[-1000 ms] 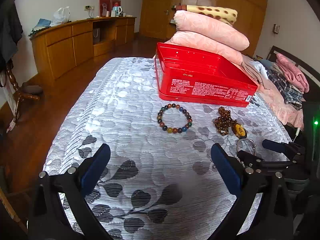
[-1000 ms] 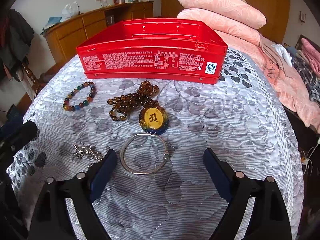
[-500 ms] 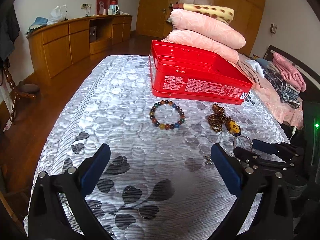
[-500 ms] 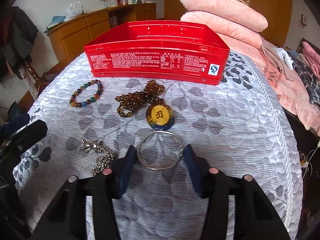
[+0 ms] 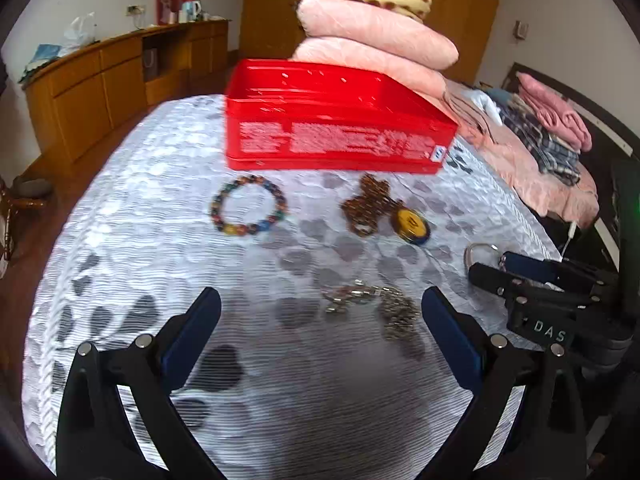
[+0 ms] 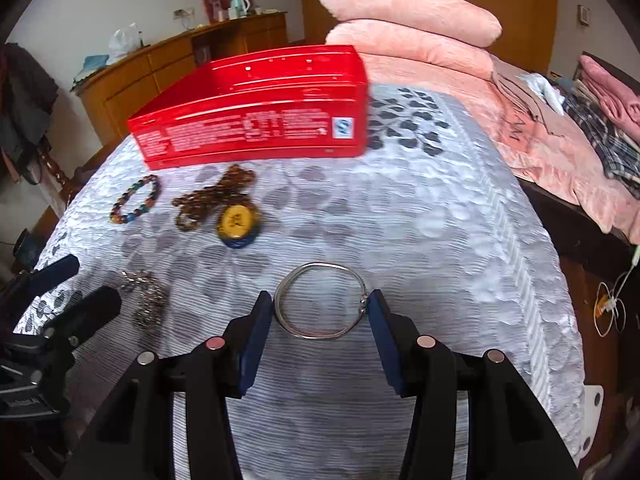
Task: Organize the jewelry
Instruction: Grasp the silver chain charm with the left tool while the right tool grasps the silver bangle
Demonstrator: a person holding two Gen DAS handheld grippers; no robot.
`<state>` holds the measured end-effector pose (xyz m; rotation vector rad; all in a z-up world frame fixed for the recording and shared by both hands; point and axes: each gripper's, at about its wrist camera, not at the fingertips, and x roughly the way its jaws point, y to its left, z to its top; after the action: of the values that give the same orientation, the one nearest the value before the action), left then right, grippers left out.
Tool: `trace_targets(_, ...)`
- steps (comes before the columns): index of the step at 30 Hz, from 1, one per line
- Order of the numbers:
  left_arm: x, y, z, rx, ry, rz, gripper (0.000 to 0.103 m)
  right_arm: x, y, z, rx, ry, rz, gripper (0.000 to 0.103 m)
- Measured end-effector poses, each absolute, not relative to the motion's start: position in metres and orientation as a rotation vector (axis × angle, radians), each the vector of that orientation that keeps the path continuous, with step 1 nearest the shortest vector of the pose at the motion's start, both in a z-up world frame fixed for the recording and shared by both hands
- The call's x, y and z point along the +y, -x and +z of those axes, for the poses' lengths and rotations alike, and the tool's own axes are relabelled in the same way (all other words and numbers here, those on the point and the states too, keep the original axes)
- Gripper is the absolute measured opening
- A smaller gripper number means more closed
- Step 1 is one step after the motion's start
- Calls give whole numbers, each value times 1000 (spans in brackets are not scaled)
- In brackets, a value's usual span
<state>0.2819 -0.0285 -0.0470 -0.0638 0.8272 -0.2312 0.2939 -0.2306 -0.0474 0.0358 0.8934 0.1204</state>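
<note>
Silver wire bangle (image 6: 320, 300), thin w/ small clasp, pinched btwn right jaws; left jaws wide, empty

Even, soft daylight, fairly bright; no hard shadows. Both views motion-blurred w/ horizontal streaking, worst on red tin (image 5: 336, 136) text and bed quilt (image 6: 420, 216) (edges smeared). Strong fisheye bending, dark vignette at corners.
</note>
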Motion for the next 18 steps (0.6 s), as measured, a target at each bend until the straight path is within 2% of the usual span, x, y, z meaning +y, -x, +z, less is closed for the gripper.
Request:
trace_targets(7, -45, -289, -54, 863, 60, -249, 97, -237, -296, -50, 892, -53, 145, 49)
trace_targets(8, -47, -290, -55, 871, 57, -249, 94, -238, -297, -50, 891, -56, 149, 49)
trace_targets(10, -49, -293, -60, 896, 57, -252, 79, -239, -296, -51, 889, -62, 156, 49)
trace_targets(11, -49, -294, -61, 902, 55, -244, 75, -240, -296, -51, 888, -64, 159, 49)
trace_targets(14, -50, -294, -61, 902, 47, -236, 75, -240, -296, -51, 886, -70, 166, 49)
trace_targets(16, -52, -294, -60, 900, 36, -228, 70, -241, -296, -51, 885, -71, 168, 49)
trace_targets(18, -54, -293, -60, 902, 31, -234, 56, -241, -295, -51, 884, -72, 169, 49)
